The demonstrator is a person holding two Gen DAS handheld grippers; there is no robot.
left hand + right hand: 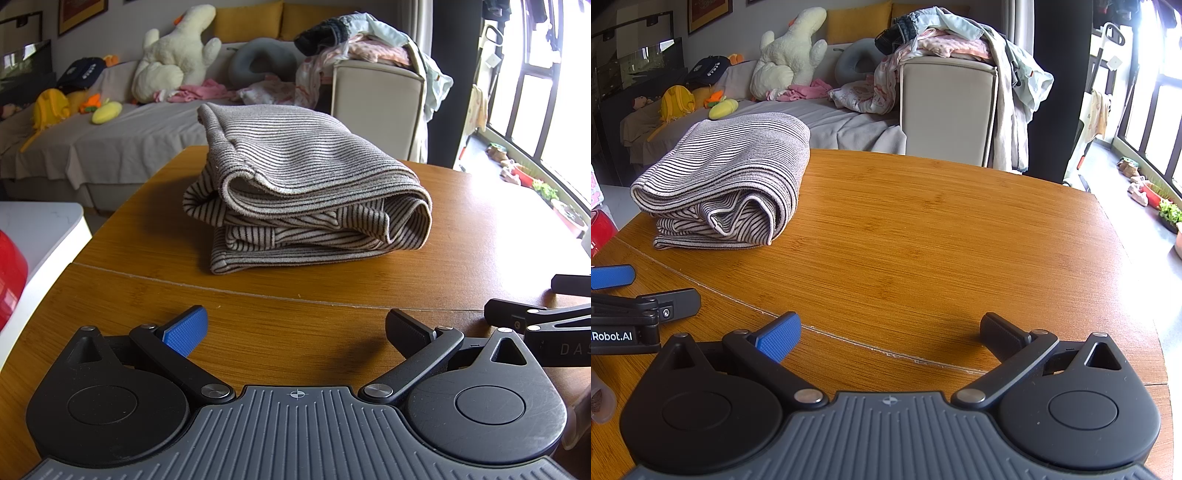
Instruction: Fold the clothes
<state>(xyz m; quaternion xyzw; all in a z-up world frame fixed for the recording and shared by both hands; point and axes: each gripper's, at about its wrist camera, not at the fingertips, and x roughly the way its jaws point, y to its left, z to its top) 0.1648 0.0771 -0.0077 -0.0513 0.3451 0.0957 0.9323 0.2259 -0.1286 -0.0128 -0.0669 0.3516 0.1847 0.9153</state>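
Observation:
A striped grey-and-white garment (pixel 303 184) lies folded in a thick stack on the wooden table (pixel 461 236). It also shows in the right wrist view (pixel 727 181), at the far left of the table (pixel 942 240). My left gripper (pixel 295 332) is open and empty, low over the table a short way in front of the garment. My right gripper (pixel 890 336) is open and empty, to the right of the left one and well clear of the garment. Each gripper shows at the edge of the other's view.
A seam (pixel 849 339) crosses the tabletop. A red object (pixel 11 280) and a white surface (pixel 44 229) stand left of the table. A beige chair draped with clothes (pixel 945 110) stands behind the table. A sofa with plush toys (pixel 173 55) is beyond.

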